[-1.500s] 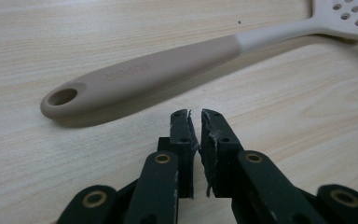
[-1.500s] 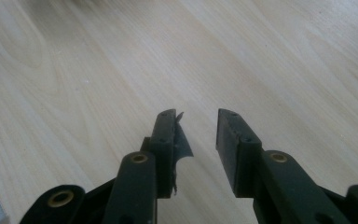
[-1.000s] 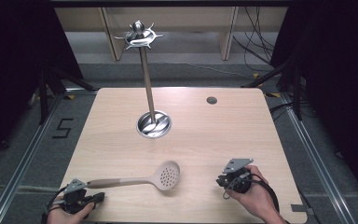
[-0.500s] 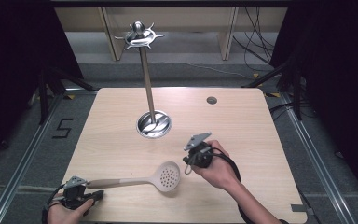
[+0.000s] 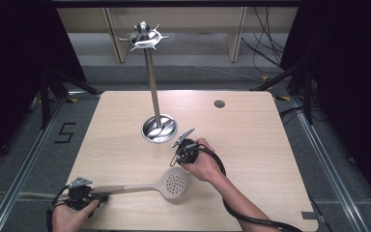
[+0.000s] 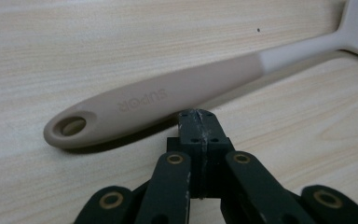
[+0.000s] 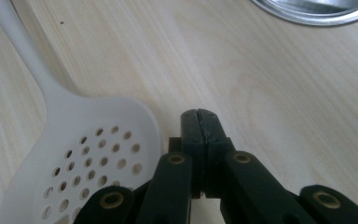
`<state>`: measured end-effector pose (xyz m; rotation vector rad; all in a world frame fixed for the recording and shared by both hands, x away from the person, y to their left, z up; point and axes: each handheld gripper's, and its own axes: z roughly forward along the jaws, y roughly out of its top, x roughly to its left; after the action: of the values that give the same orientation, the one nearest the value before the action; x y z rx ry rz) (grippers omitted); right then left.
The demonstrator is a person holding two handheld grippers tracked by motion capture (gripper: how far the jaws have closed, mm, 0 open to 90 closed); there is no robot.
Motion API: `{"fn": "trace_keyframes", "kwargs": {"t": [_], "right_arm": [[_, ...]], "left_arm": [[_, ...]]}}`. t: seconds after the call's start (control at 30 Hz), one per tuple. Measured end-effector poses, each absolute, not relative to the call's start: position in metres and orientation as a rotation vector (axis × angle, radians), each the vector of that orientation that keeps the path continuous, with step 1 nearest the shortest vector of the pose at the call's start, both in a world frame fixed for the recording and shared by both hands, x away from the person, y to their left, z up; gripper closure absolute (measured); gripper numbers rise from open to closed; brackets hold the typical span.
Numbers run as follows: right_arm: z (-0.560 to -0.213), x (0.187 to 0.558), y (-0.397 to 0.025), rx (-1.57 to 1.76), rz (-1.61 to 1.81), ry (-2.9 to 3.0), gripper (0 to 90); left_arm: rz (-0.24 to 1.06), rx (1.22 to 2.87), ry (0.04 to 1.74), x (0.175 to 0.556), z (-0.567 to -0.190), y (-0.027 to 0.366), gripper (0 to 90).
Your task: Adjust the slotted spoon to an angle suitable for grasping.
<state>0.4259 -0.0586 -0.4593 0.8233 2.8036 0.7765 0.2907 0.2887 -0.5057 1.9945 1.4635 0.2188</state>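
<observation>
A pale wooden table [image 5: 270, 145] is filling the middle of the high view, with a person's two hands coming in from the near edge, each holding a black two-jaw gripper. A beige plastic slotted spoon with a round perforated head [image 5: 147, 186] is lying flat on the table near the front edge, its handle pointing toward the left and its head lying toward the centre. The left gripper [image 5: 101, 197] is sitting low at the front left corner, right at the end of the spoon's handle. In the left gripper view, that gripper [image 6: 199, 122] is showing its jaws pressed together with nothing between them, their tips resting just beside the handle, which is running past them with a hanging hole at its end and raised lettering along it. The right gripper [image 5: 175, 157] is hovering just behind the spoon's head, between it and the shiny round metal base of a tall steel utensil stand [image 5: 158, 128]. The stand's thin pole is rising to a crown of hooks at the top. In the right gripper view, the right gripper [image 7: 199, 119] is also clenched with nothing in it, its tips lying just beside the rim of the perforated head, and the edge of the metal base is showing at the top right.
</observation>
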Motion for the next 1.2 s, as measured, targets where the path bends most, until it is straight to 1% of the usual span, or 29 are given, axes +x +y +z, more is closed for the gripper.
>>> {"fn": "trace_keyframes", "kwargs": {"t": [0.57, 1.2], "right_arm": [[-0.456, 0.409, -0.061, 0.744, 0.700, 2.896, 90.0], [-0.461, 0.372, -0.060, 0.659, 0.679, 3.064, 90.0]], "left_arm": [[0.234, 1.972, 1.475, 0.314, -0.500, 0.288, 89.3], [0.216, 1.988, 1.463, 0.358, -0.493, 0.257, 89.2]]}}
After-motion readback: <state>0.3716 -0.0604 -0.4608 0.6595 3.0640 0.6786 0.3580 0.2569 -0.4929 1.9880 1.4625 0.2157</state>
